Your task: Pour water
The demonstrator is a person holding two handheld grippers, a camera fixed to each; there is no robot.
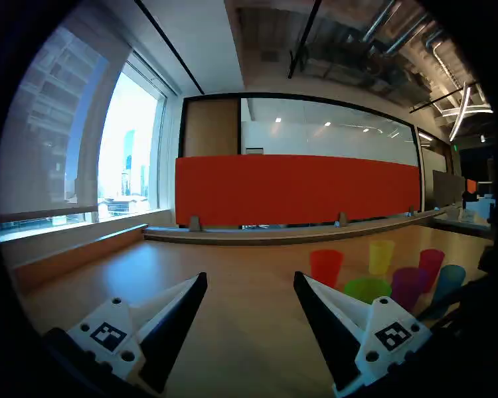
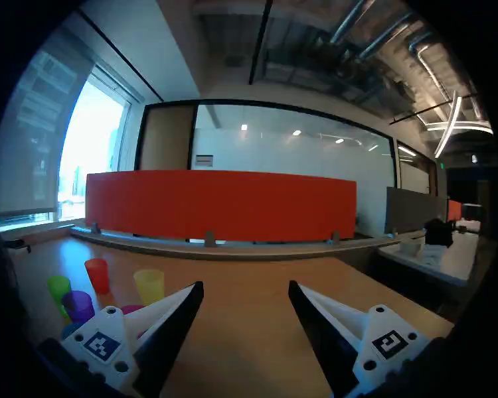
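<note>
1. The left gripper (image 1: 249,312) has its jaws spread wide with nothing between them, low over the wooden table (image 1: 249,259). The right gripper (image 2: 246,318) is likewise spread and empty.
2. The task's things, a cluster of coloured plastic cups, stand at about 2 o'clock from the left gripper and about 10 o'clock from the right gripper, so they lie between the two.
3. The red cup (image 1: 326,265), yellow cup (image 1: 381,256) and pink cup (image 1: 431,264) form the far row. The green cup (image 1: 367,289), purple cup (image 1: 408,286) and blue cup (image 1: 448,281) stand nearer, packed close.
4. With so little room between the cups, a wide-open finger reaching for one probably clips its neighbour and topples it.
5. The cups look light and thin-walled. A hard squeeze may buckle one and slop water, and a weak one may let it slip mid-tilt.
6. No water level is visible, so which cup is full cannot be told. Pouring into an already full one would flood the table.
7. The green cup sits partly behind the left gripper's own finger, so alignment there is hard to judge.
</note>
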